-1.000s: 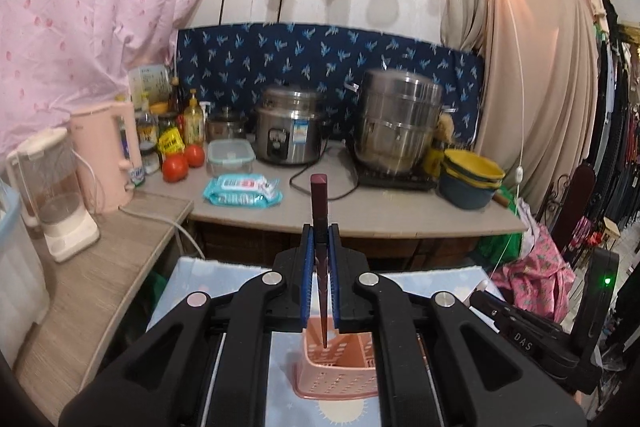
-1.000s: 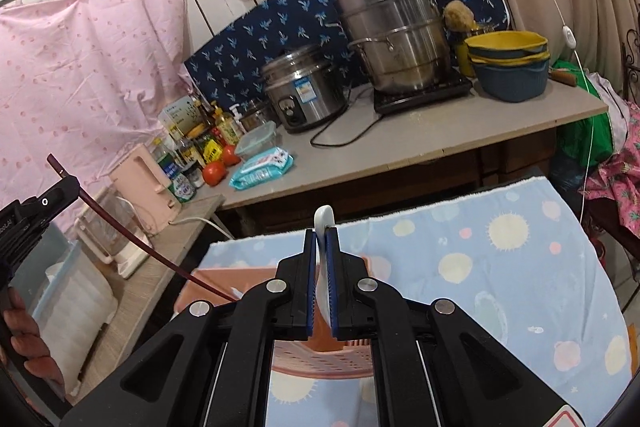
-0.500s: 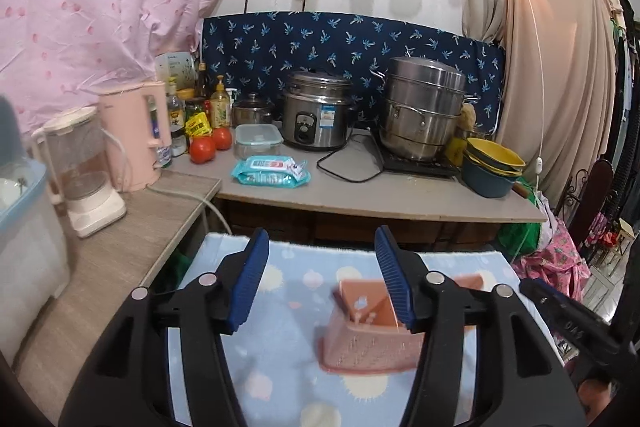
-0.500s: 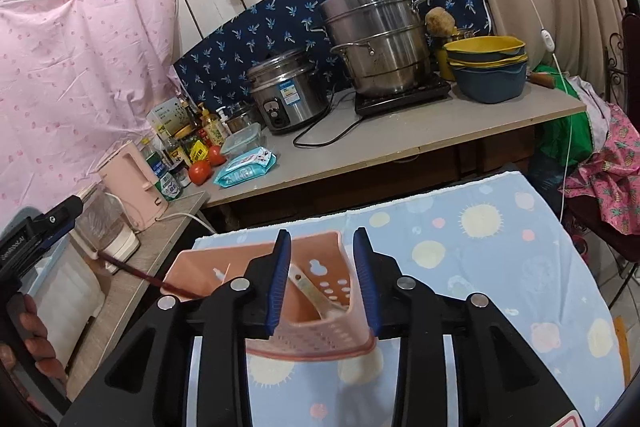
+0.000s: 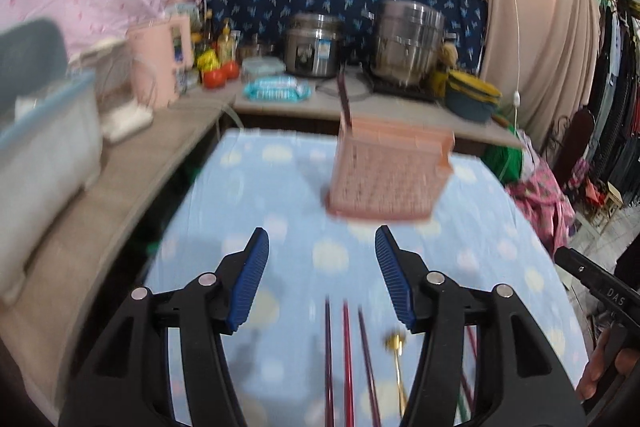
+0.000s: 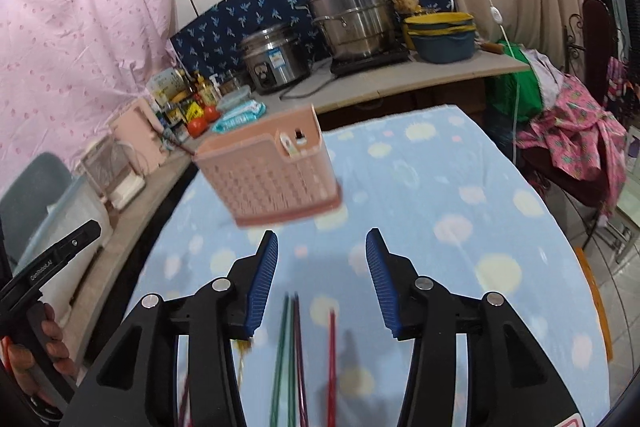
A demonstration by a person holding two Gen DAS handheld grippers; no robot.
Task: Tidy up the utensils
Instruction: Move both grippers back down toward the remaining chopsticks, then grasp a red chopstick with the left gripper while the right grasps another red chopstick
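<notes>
A pink slotted utensil basket [image 5: 390, 171] stands on the blue dotted tablecloth [image 5: 256, 211]. One dark red chopstick [image 5: 343, 99] sticks up out of it. From the right wrist the basket [image 6: 268, 175] shows a white spoon [image 6: 286, 143] in its small end compartment. My left gripper [image 5: 322, 279] is open and empty, well short of the basket. Under it lie several red chopsticks [image 5: 347, 355] and a gold spoon [image 5: 394, 347]. The jaws of my right gripper [image 6: 322, 279] are opening with nothing between them, above green chopsticks [image 6: 280, 355] and a red chopstick [image 6: 331, 359].
Behind the table a counter carries a rice cooker [image 5: 314, 45], a steel steamer pot [image 5: 408, 45], stacked bowls [image 5: 472, 99], wipes and tomatoes. A side shelf on the left holds a pink kettle [image 5: 160, 63], a blender and a plastic box [image 5: 44, 147]. Clothes hang on the right.
Both grippers opened: the left let go of the dark red chopstick, the right of the white spoon, both now in the basket. Both pulled back and lower; loose chopsticks came into view.
</notes>
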